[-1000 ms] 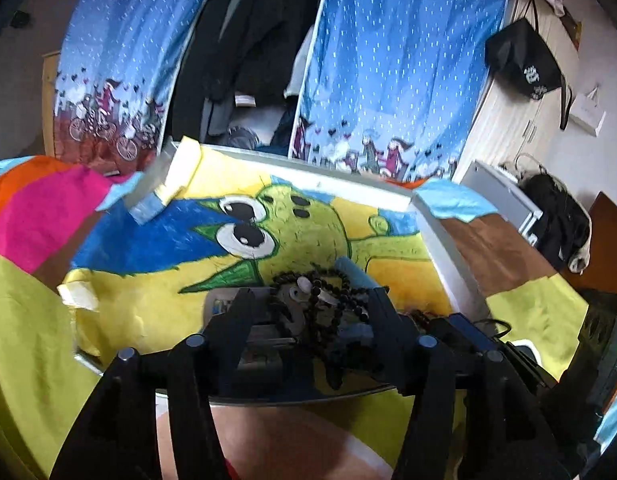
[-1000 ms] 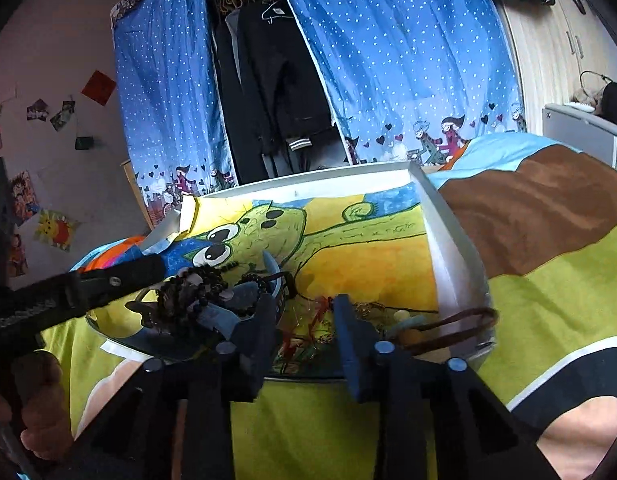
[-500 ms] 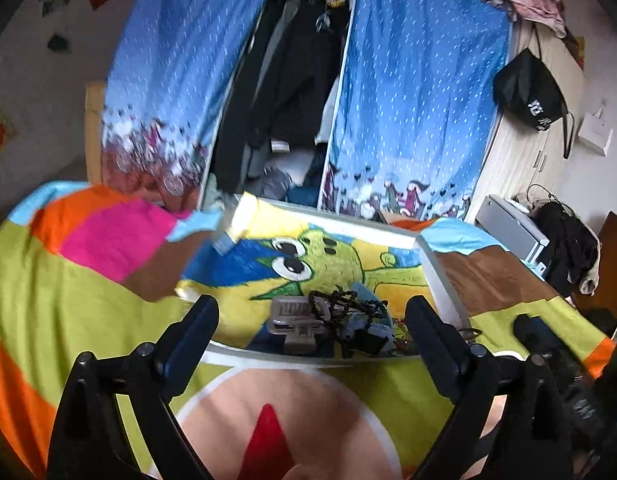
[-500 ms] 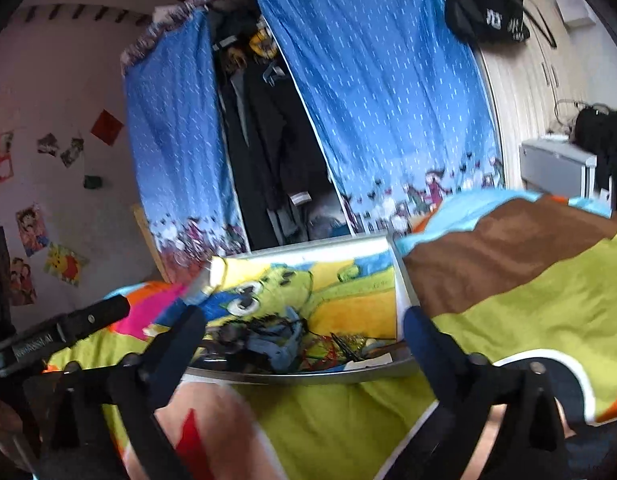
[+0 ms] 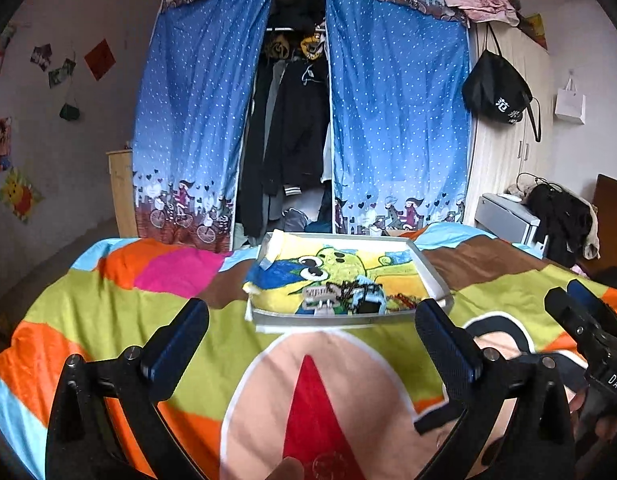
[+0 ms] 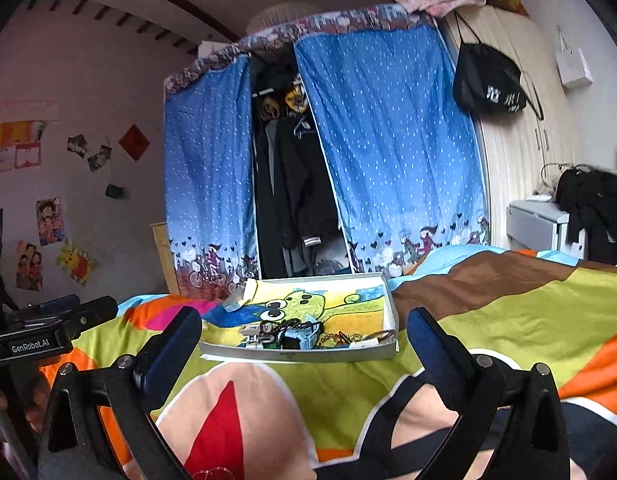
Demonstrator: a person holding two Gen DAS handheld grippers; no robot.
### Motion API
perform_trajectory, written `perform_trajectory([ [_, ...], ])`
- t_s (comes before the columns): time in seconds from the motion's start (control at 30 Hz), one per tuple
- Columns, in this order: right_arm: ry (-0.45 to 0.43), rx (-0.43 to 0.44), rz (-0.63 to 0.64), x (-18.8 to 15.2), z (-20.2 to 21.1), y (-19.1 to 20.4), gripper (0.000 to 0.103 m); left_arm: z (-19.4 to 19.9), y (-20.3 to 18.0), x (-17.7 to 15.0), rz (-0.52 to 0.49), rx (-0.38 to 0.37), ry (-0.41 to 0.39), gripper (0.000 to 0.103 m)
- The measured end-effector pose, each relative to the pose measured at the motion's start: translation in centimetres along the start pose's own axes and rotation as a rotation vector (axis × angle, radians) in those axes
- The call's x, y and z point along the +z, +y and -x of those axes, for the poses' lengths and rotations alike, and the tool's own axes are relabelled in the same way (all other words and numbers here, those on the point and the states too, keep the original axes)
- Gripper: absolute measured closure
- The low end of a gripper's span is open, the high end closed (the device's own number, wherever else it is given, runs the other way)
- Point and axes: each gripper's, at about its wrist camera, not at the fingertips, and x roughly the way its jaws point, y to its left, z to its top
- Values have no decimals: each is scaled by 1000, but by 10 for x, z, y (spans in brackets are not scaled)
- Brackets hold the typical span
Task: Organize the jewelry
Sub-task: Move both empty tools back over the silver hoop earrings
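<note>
1. Jewelry (image 5: 344,298) sits heaped in a shallow white tray (image 5: 436,276), piled at the tray's near edge on a cartoon-print cloth (image 5: 348,264) that lines it.
2. In the pile: a string of dark beads (image 6: 286,326), a small light-blue box (image 6: 302,338) and a grey clip-like piece (image 5: 316,294) to the left of the box; red and brown strands (image 6: 372,336) lie toward the tray's right corner. Finer detail is too small to tell.
3. The tray rests on a bed under a bright patchwork bedspread (image 5: 108,304), with orange, pink, green and brown patches all round it.
4. Left hand-held gripper (image 5: 312,336) hangs above the bedspread on the near side of the tray, its fingers (image 5: 180,336) spread wide, nothing between them, well apart from the jewelry.
5. Right hand-held gripper (image 6: 304,344), same story: fingers (image 6: 436,344) wide apart, empty, on the near side of the tray and clear of it.
6. Each camera catches the other tool: in the left view the right one shows at the tray's right, and in the right view the left one shows at the tray's left.
7. Beyond the tray, blue dotted curtains (image 5: 396,128) hang parted over dark clothes (image 5: 296,128) on a rail.
8. To the right of the tray, a black bag (image 5: 496,92) hangs on a pale wardrobe.
</note>
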Motion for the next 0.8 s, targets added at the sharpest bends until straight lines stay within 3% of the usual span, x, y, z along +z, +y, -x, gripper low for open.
perform_trajectory([
  [0.13, -19, -30, 2, -25, 29, 6, 0, 25, 8, -24, 24, 6, 19, 2],
  [0.43, 58, -77, -36, -60, 68, 13, 0, 61, 31, -75, 30, 40, 67, 2],
  [0.8, 259, -123, -183, -95, 75, 4, 0, 66, 45, -142, 30, 30, 199, 2],
])
